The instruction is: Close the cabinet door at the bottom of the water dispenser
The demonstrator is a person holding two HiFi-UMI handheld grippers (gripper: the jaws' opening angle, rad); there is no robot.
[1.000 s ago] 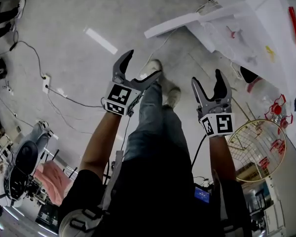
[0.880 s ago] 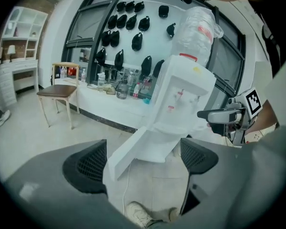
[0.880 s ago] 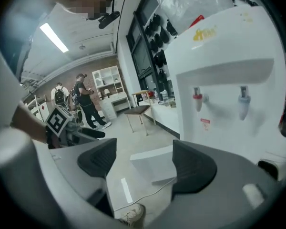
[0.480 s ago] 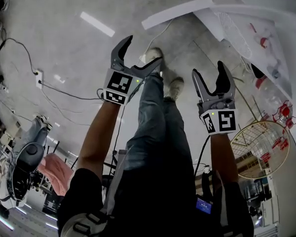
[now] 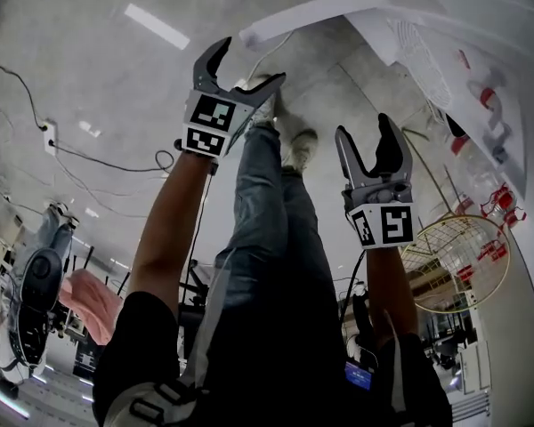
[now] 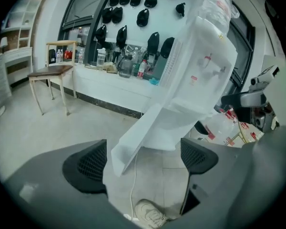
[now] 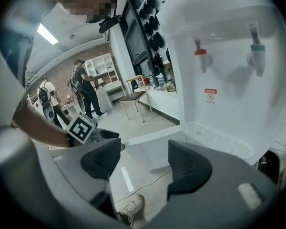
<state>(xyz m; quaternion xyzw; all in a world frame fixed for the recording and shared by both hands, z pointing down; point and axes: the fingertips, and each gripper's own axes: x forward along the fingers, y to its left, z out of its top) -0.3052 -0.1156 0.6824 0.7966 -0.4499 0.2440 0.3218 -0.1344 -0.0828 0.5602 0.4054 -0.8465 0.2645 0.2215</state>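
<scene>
White cord [image 6: 134, 178] — wooden chair [image 6: 50, 72] beyond

- Water dispenser [image 5: 463, 25]: top and far side were cut off by the head view's top and right edges.
- Cabinet door [image 6: 133, 147]: hinge side and the cabinet's interior could not be made out.
- Shoe [image 6: 150, 214]: was partly hidden behind the left gripper [image 6: 143, 159] body.
- Counter bottles [image 6: 128, 66]: labels were too small to read.
</scene>
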